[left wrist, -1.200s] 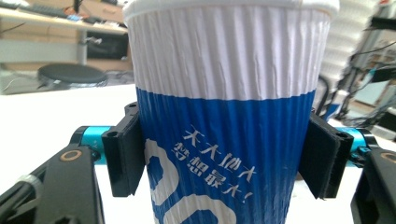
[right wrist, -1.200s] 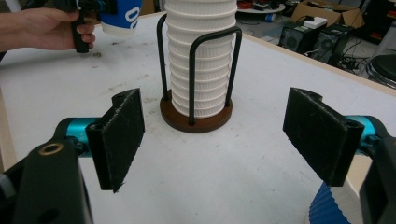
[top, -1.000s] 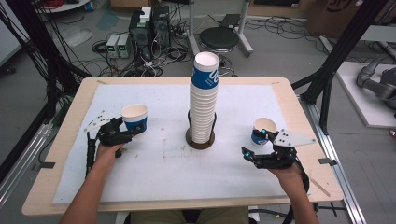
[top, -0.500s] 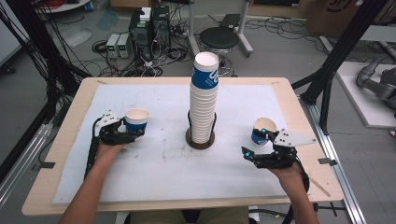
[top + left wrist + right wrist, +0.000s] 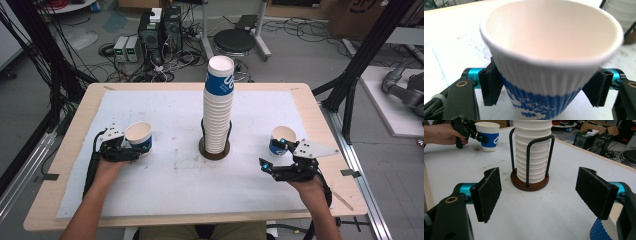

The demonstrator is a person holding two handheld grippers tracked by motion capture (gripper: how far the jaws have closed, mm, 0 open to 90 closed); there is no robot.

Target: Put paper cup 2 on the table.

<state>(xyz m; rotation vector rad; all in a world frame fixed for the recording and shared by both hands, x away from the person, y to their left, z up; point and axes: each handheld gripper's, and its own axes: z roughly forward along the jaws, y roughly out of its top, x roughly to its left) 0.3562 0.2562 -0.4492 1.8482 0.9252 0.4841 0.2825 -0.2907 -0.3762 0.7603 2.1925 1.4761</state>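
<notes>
A white paper cup with a blue band (image 5: pixel 138 136) sits upright between the jaws of my left gripper (image 5: pixel 131 149) at the table's left. The pads press on both sides of the cup (image 5: pixel 549 75), so my left gripper (image 5: pixel 544 87) is shut on it. Its base is at or just above the white mat; I cannot tell which. A tall stack of the same cups (image 5: pixel 218 107) stands in a black wire holder on a brown base (image 5: pixel 529 183) at the centre. My right gripper (image 5: pixel 273 154) is open and empty, facing the stack (image 5: pixel 531 150). A second cup (image 5: pixel 281 140) stands just beside its right jaw.
A white mat (image 5: pixel 175 180) covers most of the wooden table (image 5: pixel 45 215). Black frame legs, cables and computer boxes (image 5: pixel 160 25) stand on the floor behind. From the right gripper view, the other hand holds the left gripper (image 5: pixel 474 132) and its cup (image 5: pixel 487 136) at far left.
My left gripper and its cup have shifted slightly left and toward the near edge. The right gripper and the stack have kept still.
</notes>
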